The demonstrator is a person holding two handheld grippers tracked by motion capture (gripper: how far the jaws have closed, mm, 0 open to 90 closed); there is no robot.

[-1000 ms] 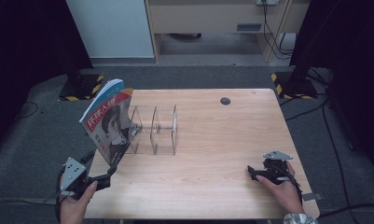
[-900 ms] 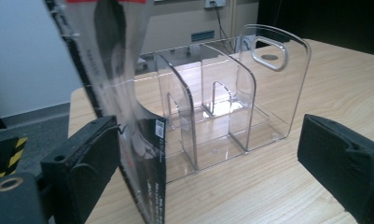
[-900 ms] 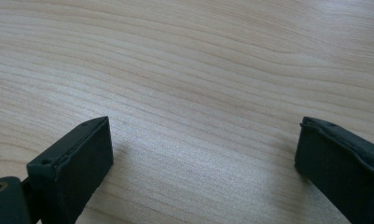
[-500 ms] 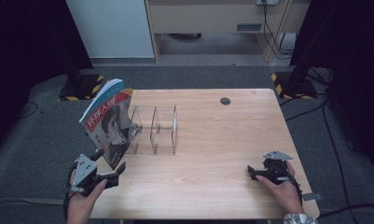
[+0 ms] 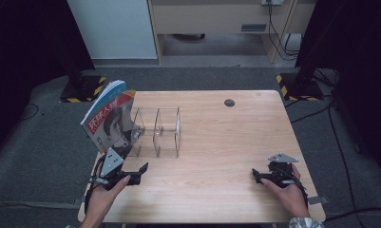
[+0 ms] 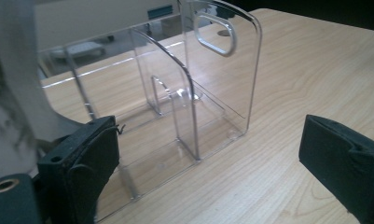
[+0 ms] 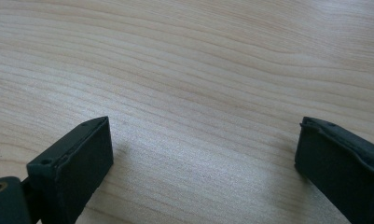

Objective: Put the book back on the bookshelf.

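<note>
A magazine (image 5: 109,119) with a face on its cover stands tilted in the left slot of a clear acrylic rack (image 5: 158,131) on the wooden table (image 5: 216,142). My left gripper (image 5: 139,172) is open and empty just in front of the rack, near the magazine's lower corner. In the left gripper view the rack (image 6: 194,93) is close ahead of the left gripper (image 6: 208,158), and the magazine (image 6: 12,93) is a blurred edge at the left. My right gripper (image 5: 257,176) rests open near the table's front right. In its own view the right gripper (image 7: 203,158) has nothing but bare wood between the jaws.
A small dark round cap (image 5: 229,102) is set into the table's far side. The rack's middle and right slots hold nothing. Yellow-and-black striped stand feet (image 5: 295,84) sit on the floor beyond the table's far corners.
My left gripper has moved right and slightly forward, from the table's front left corner to just in front of the rack. The right gripper has stayed put.
</note>
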